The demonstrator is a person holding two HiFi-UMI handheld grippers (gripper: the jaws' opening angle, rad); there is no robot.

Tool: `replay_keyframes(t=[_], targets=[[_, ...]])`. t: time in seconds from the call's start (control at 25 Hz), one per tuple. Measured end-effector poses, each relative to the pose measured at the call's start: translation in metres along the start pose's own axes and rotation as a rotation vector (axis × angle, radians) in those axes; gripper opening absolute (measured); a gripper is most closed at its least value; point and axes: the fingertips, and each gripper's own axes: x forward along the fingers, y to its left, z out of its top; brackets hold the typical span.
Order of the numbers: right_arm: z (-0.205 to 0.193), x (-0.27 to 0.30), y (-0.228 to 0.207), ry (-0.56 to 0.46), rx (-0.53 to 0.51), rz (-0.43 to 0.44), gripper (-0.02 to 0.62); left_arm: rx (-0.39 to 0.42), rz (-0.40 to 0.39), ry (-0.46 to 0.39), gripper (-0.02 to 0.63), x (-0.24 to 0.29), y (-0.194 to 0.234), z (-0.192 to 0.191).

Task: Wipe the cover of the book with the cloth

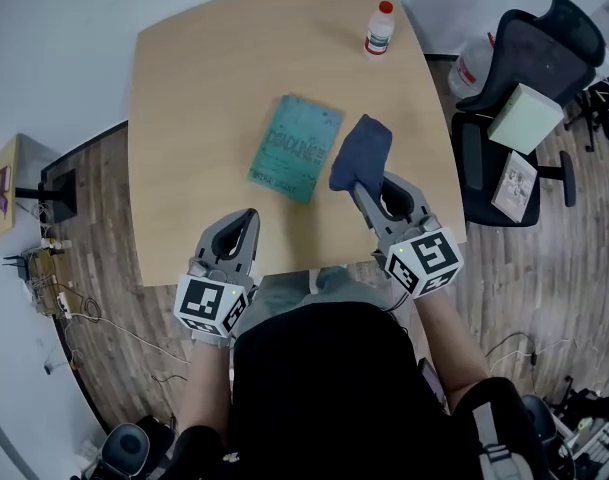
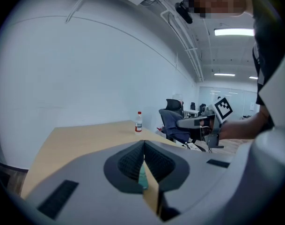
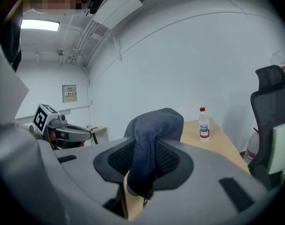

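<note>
Bright, even light falls from the ceiling strips [image 2: 233, 32] above me, leaving faint shadows on the table [image 1: 184, 118]. Both gripper views bulge, with black corners and soft edges.

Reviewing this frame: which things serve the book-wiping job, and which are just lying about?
In the job: teal book; blue cloth, clamped in the right gripper.
Lying about: plastic bottle; office chair; pale box on it; left gripper, shut and empty.

The print on the book [image 1: 297, 148] cover is too blurred to read.
</note>
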Motion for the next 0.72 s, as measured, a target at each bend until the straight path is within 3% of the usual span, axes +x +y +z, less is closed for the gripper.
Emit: replay_keyframes(t=[0.32,0.72], targets=[[-0.008,0.04,-0.045,0.029,0.011,-0.046,0.115,-0.019,-0.039,0.064,0.021,0.049,0.017,-0.03],[-0.04,0.108,-0.088,0.144,0.042,-0.089,0.115,-0.133,-0.044,0.146,0.02,0.105,0.072,-0.076]])
